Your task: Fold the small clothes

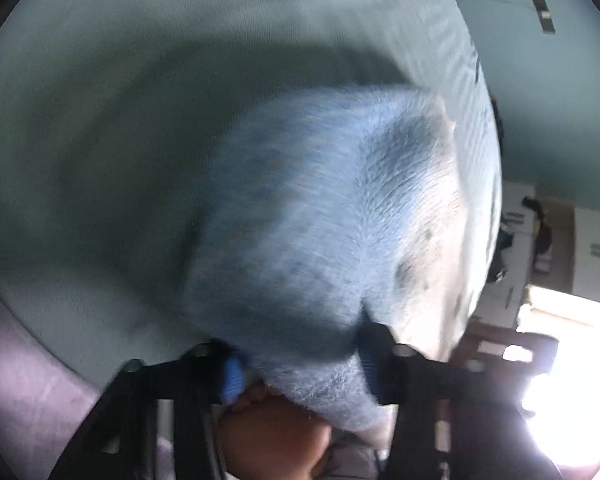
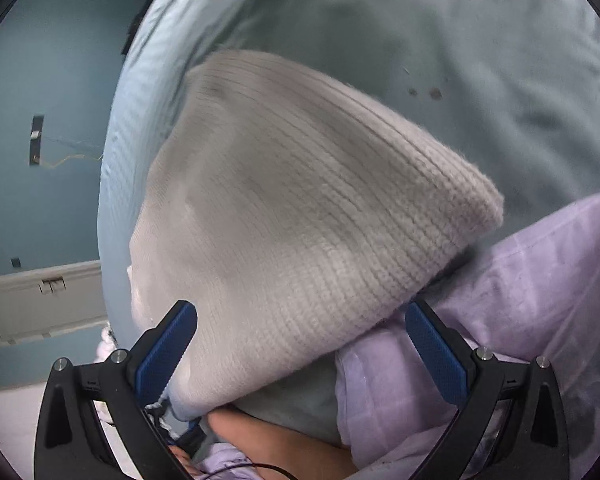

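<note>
In the left wrist view a fuzzy knitted garment [image 1: 320,220], blue fading to pale at its right side, hangs over a light blue-green sheet [image 1: 120,120]. My left gripper [image 1: 300,360] is shut on its lower end, which is bunched between the two blue pads [image 1: 232,376]. The picture is blurred. In the right wrist view a pale grey ribbed knit piece [image 2: 300,208] lies on the same sheet [image 2: 480,40]. My right gripper [image 2: 302,332] stands open around its near edge, pads wide apart. I cannot tell whether both views show one garment. Bare skin of a person [image 2: 268,440] shows below.
A lilac cloth [image 2: 520,300] lies bunched at the right of the pale knit and shows again as a lilac edge [image 1: 20,380]. Beyond the sheet's edge are a teal wall [image 2: 40,80], a white panel [image 2: 40,300], boxes [image 1: 540,240] and a bright window [image 1: 560,380].
</note>
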`<state>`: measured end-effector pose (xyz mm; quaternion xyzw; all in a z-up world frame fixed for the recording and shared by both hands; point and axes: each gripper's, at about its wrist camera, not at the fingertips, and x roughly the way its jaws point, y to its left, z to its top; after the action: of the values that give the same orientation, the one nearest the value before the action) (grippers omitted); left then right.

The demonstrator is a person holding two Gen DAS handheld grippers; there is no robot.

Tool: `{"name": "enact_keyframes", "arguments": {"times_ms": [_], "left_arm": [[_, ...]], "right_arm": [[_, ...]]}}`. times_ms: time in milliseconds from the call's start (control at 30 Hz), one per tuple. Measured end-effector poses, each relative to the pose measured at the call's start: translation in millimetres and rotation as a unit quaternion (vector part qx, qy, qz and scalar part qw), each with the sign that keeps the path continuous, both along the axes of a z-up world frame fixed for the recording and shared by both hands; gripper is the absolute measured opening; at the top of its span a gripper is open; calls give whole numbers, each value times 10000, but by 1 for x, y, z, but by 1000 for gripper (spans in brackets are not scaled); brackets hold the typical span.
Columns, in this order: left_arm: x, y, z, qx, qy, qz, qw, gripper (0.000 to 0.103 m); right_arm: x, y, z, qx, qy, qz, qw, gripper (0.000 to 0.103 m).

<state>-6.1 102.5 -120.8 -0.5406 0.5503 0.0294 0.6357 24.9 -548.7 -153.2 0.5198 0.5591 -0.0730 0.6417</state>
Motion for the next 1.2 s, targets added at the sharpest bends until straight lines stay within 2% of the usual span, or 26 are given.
{"name": "enact_keyframes", "arguments": {"times_ms": [67,167,233,300,333,400,433,533,667,800,900,1033,1100,1200], "left_arm": [[-3,-1,5,-25,-115,-19,9999,36],[-4,-8,12,220,-261,-105,9994,35],[-8,-5,13,395,-287,-217,9986,35],[5,-7,12,508,-237,-296,9980,35],[6,-5,11,553,-219,-326,9977,35],[9,-9,12,656,-180,-383,9970,35],[13,-16,14,731,-181,-420,9963,34],[16,-24,24,977,-307,-533,9933,30],[17,-23,45,1017,-624,-595,9911,25],[7,-12,64,845,-890,-557,9909,24],[-8,-9,80,879,-962,-609,9896,23],[-34,-6,87,873,-877,-669,9901,23],[-41,-7,85,839,-743,-673,9914,23],[-43,-11,91,1009,-709,-738,9896,23]], "right_arm": [[1,-5,-15,213,231,-232,9992,102],[2,-12,-40,433,712,-619,9946,102],[3,-16,-50,481,887,-871,9911,102],[5,-17,-52,448,857,-1061,9896,101],[7,-15,-49,400,764,-1069,9905,86],[14,-10,-39,202,563,-841,9947,63],[14,-8,-34,61,492,-791,9956,47],[12,-1,-10,-362,171,-621,9973,24],[7,8,30,-658,-607,-490,9948,21],[-8,2,58,-264,-1160,-626,9909,19],[-22,2,82,-282,-1435,-483,9881,19],[-41,-4,91,-96,-1224,-196,9922,19],[-52,-6,84,-89,-1018,-78,9947,19],[-44,-5,72,87,-782,47,9969,19]]}}
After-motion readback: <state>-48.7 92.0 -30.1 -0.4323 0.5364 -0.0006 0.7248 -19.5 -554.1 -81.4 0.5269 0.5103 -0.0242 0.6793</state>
